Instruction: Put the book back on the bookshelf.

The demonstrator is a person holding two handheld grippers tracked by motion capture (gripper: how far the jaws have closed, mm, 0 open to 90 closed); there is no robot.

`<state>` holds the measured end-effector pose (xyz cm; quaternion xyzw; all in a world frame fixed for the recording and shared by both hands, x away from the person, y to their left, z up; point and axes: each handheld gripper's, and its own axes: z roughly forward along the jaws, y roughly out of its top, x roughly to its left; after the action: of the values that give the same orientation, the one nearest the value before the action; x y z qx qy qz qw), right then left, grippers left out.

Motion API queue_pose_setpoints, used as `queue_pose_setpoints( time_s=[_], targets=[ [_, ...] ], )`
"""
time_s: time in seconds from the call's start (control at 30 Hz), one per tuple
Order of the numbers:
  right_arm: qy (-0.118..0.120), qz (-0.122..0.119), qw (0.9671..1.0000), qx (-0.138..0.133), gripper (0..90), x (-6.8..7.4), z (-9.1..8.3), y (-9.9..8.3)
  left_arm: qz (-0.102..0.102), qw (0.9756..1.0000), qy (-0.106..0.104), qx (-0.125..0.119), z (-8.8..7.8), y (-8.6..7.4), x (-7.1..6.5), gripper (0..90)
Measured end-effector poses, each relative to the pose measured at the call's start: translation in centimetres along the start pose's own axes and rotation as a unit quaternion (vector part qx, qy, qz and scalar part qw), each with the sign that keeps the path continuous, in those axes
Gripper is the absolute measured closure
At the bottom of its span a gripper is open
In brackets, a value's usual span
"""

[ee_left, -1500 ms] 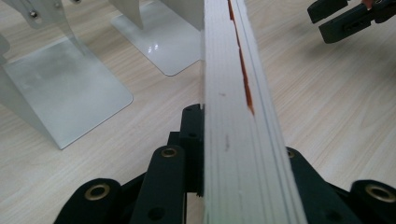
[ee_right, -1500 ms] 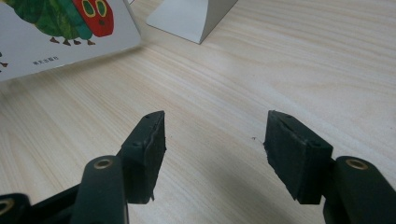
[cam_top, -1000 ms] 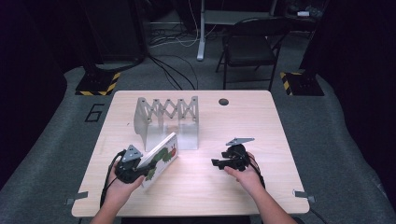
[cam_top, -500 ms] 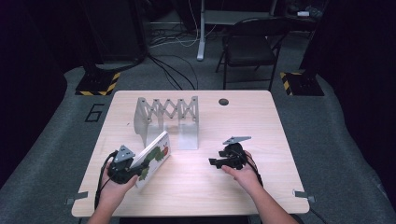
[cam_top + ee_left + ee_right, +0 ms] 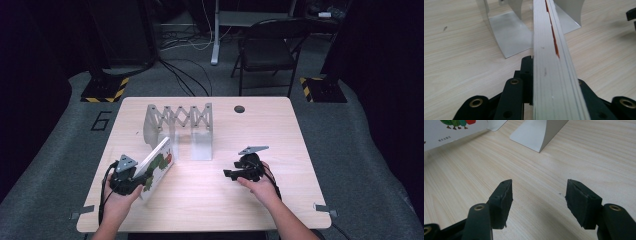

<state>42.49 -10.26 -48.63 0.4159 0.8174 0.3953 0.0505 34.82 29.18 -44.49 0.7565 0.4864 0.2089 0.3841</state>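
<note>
Left gripper pinching a white picture book by its lower end, book tilted up on edge at the table's near left, top pointing toward the metal accordion book rack, right gripper spread, nothing between its jaws, resting on bare wood well apart.

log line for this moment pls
left gripper: shut on book, held on edge | right gripper: open, nothing between jaws, over table | rack: behind book
</note>
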Motion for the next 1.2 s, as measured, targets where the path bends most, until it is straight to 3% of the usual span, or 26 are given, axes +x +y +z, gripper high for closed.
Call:
queue_pose_setpoints(
  time_s=[0.27,0.7,1.2],
  targets=[
    [0.0,-0.001,1.0,0.003,38.4,0.1,0.1,0.0,-0.012,0.999,0.042,-0.007,0.1,-0.3,0.0,76.0],
    [0.001,-0.004,1.0,0.005,38.4,0.2,0.1,-0.1,-0.027,0.9979,0.057,-0.015,0.3,-0.2,0.1,76.0],
    [-0.001,0.006,1.0,0.008,38.4,0.3,0.2,-0.2,-0.045,0.9954,0.079,-0.033,2.7,1.6,0.1,76.0]
  ],
)
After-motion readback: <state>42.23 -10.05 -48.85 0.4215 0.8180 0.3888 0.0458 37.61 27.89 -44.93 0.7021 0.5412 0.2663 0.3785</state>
